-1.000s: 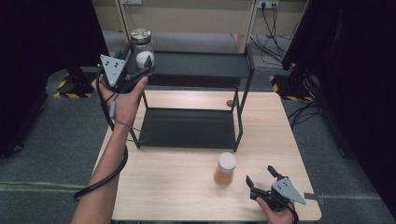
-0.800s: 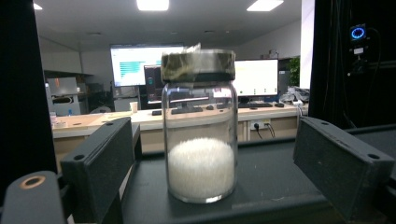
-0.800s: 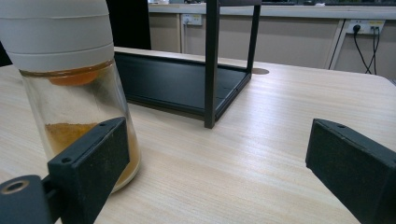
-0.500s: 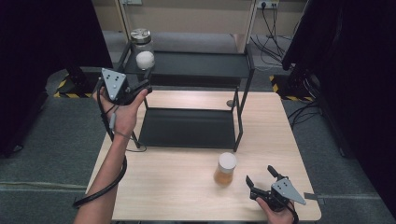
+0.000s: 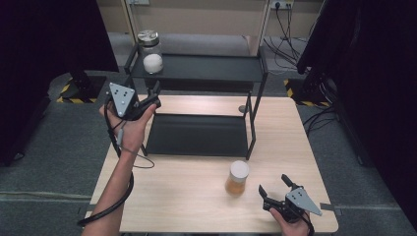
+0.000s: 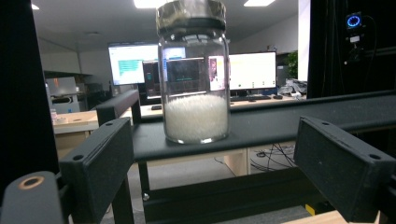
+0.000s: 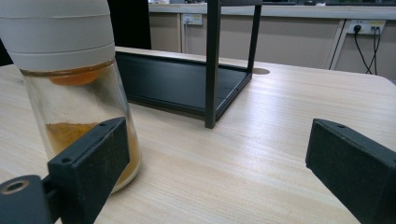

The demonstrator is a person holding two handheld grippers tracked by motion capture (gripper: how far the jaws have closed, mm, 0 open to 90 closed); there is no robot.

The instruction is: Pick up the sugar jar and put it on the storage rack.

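Your left tongs (image 5: pixel 153 97) hang spread and empty just short of the glass jar (image 5: pixel 152 51) standing on the rack's top shelf (image 5: pixel 206 69), while your right tongs (image 5: pixel 274 191), also spread, wait beside the amber jar (image 5: pixel 238 178) on the bench (image 5: pixel 187 196), which looks next.

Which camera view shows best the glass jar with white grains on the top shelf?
The left gripper view: the jar stands close and centred, with grains and metal lid clear, beyond the open left gripper. In the high view the jar is small, at the shelf's left end.
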